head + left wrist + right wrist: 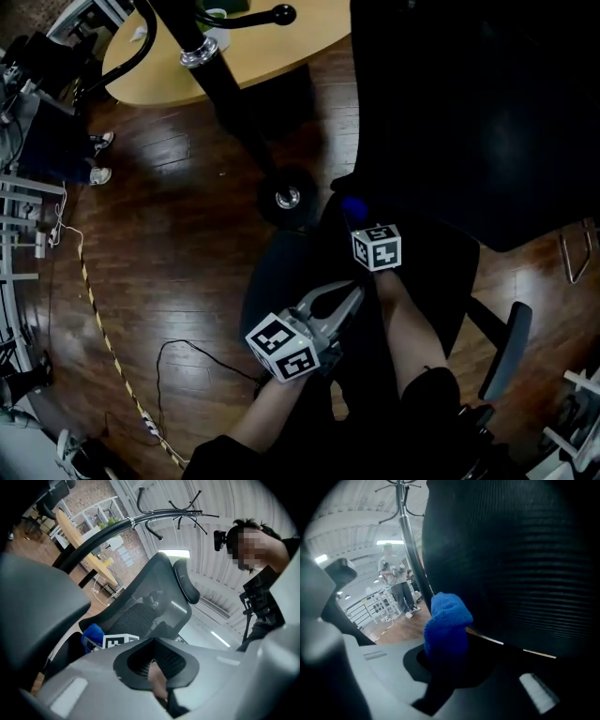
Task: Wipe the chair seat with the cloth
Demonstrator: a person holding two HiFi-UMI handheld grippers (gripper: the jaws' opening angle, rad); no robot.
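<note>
An open office workroom: a curved wooden desk (281, 47) at 12 o'clock, a mesh office chair (469, 112) at 1 o'clock, a dark plank floor (169, 234) with loose cables (103, 337) at 8 o'clock, white racks (370, 606), and ceiling strip lights (174, 553).

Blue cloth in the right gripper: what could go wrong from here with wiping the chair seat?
1. The blue cloth is a small bunched wad in the right gripper, so its hard fingers may rub the chair seat instead of the cloth.
2. The left gripper hangs shut and empty close beside the right forearm; a wide stroke might knock the two together.
</note>
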